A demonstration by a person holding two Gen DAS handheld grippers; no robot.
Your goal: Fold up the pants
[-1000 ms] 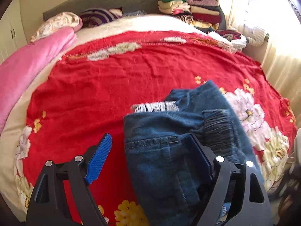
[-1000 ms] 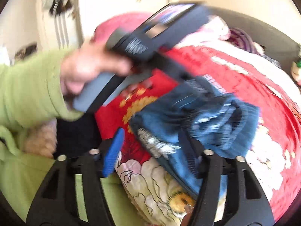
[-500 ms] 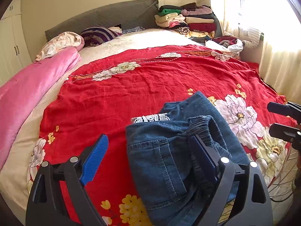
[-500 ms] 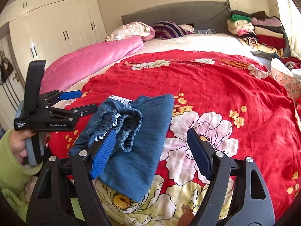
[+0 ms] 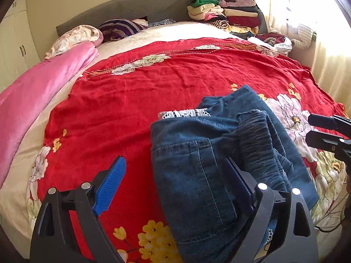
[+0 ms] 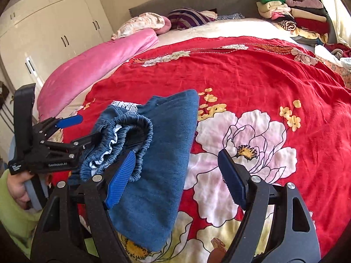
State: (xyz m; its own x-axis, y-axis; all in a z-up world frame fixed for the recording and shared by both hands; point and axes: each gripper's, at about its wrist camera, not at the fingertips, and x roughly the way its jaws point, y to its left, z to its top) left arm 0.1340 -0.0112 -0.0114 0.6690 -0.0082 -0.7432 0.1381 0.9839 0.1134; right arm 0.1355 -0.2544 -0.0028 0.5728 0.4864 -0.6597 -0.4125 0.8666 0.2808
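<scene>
The blue jeans point(image 5: 197, 164) lie folded in a thick bundle on the red flowered bedspread point(image 5: 131, 92), elastic waistband point(image 6: 131, 135) bunched on top with white lace at the far edge. My left gripper point(image 5: 174, 185) is open over the bundle's near left part, its right finger above the denim and its left pad over bare bedspread. In the right wrist view the left gripper point(image 6: 87, 127) sits at the waistband, held by a hand in a green sleeve. My right gripper point(image 6: 176, 179) is open across the jeans' point(image 6: 162, 153) right edge, pads pressing nothing. Its tips point(image 5: 313, 129) show at the right edge.
A pink quilt point(image 5: 39, 92) runs along the bed's left side. Pillows point(image 5: 118, 28) lie at the grey headboard. A stack of folded clothes point(image 5: 228, 13) stands at the far right corner, with curtains beyond. White wardrobes point(image 6: 54, 32) line the left wall.
My right gripper has swung right and rolled upright, from facing the left gripper to straddling the jeans' right edge. The left gripper's jaws stand a little wider. The jeans rest folded.
</scene>
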